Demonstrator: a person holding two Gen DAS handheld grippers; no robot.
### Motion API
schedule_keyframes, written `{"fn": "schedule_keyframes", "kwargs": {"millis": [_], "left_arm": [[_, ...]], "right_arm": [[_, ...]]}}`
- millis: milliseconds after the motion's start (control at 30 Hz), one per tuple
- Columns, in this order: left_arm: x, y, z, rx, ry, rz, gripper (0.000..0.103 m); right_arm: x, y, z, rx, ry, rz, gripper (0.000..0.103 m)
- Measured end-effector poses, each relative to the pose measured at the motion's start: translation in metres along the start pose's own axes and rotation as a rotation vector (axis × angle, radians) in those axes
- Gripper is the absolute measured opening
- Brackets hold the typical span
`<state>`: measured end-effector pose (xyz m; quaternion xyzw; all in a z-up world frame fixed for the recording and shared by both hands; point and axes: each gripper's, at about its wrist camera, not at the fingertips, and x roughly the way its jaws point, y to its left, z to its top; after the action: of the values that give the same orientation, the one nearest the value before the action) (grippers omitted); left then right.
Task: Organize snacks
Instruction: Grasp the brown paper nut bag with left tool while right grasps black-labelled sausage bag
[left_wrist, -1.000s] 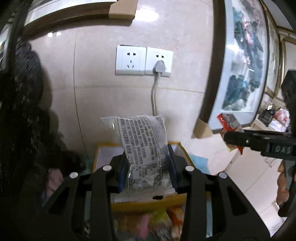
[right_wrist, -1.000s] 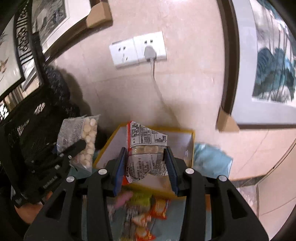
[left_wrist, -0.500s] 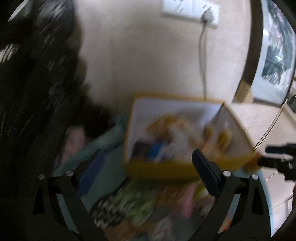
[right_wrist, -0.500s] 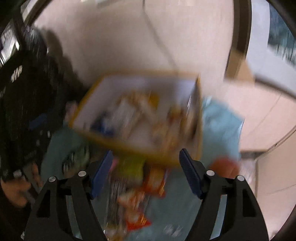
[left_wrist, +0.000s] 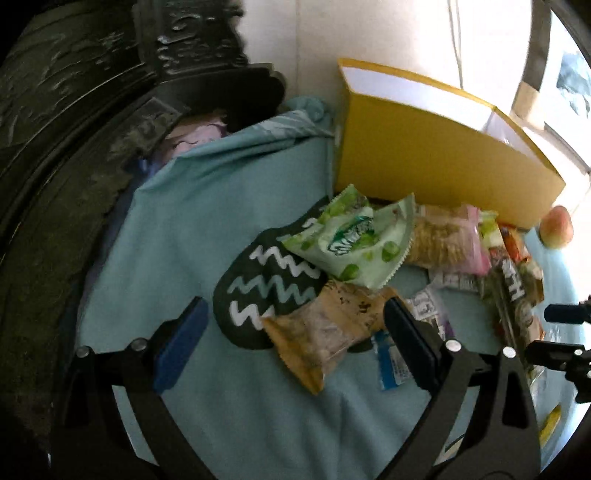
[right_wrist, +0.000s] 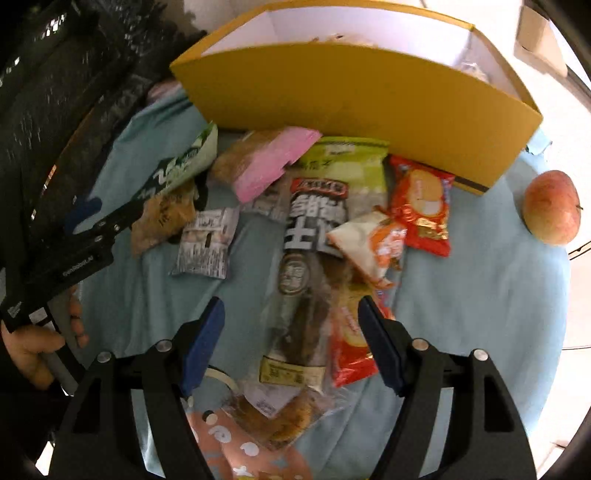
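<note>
Both grippers open, empty. Left gripper (left_wrist: 295, 339) astride tan packet (left_wrist: 325, 328); right gripper (right_wrist: 291, 341) astride long dark packet (right_wrist: 303, 295). Risk: overlapping red wrapper (right_wrist: 351, 347) snagged too.

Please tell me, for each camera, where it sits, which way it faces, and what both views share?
Left wrist: sits on the left gripper, facing down at a tan clear-windowed snack packet on teal cloth; its open fingers show.
Right wrist: sits on the right gripper, facing down at a long dark snack packet; its open fingers and a hand show.
Shared: yellow cardboard box, red-yellow apple.
</note>
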<state>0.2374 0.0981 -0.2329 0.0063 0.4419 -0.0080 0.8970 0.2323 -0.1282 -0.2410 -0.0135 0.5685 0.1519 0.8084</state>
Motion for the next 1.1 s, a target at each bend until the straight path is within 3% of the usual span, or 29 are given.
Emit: {"fn": "schedule_keyframes", "kwargs": {"millis": [167, 267, 333, 400, 500, 600, 800, 1100], "left_arm": [[0.028, -0.020, 0.000, 0.098, 0.044, -0.006, 0.097], [0.045, -0.021, -0.003, 0.095, 0.100, -0.029, 0.100], [0.046, -0.018, -0.003, 0.064, 0.114, -0.064, 0.092], [0.042, -0.020, -0.008, 0.089, 0.107, -0.068, 0.061], [0.029, -0.021, -0.020, 0.070, 0.086, -0.109, 0.055], [0.013, -0.021, -0.030, 0.036, 0.060, -0.121, 0.054], [-0.025, -0.042, -0.036, 0.067, -0.002, -0.171, 0.054], [-0.089, -0.067, -0.010, 0.081, -0.144, -0.248, 0.054]], "right_arm": [[0.023, 0.004, 0.001, -0.043, 0.025, -0.084, 0.071], [0.027, 0.015, 0.002, -0.151, 0.019, -0.129, 0.052], [0.025, 0.011, 0.003, -0.165, 0.027, -0.115, 0.040], [0.020, 0.006, 0.002, -0.168, 0.028, -0.096, 0.031], [0.008, -0.008, -0.005, -0.117, 0.000, -0.060, 0.029], [-0.007, -0.019, -0.013, -0.073, -0.027, -0.023, 0.029], [-0.041, -0.031, -0.026, -0.037, -0.078, 0.027, 0.029], [-0.106, -0.041, -0.032, -0.009, -0.209, 0.060, 0.029]]}}
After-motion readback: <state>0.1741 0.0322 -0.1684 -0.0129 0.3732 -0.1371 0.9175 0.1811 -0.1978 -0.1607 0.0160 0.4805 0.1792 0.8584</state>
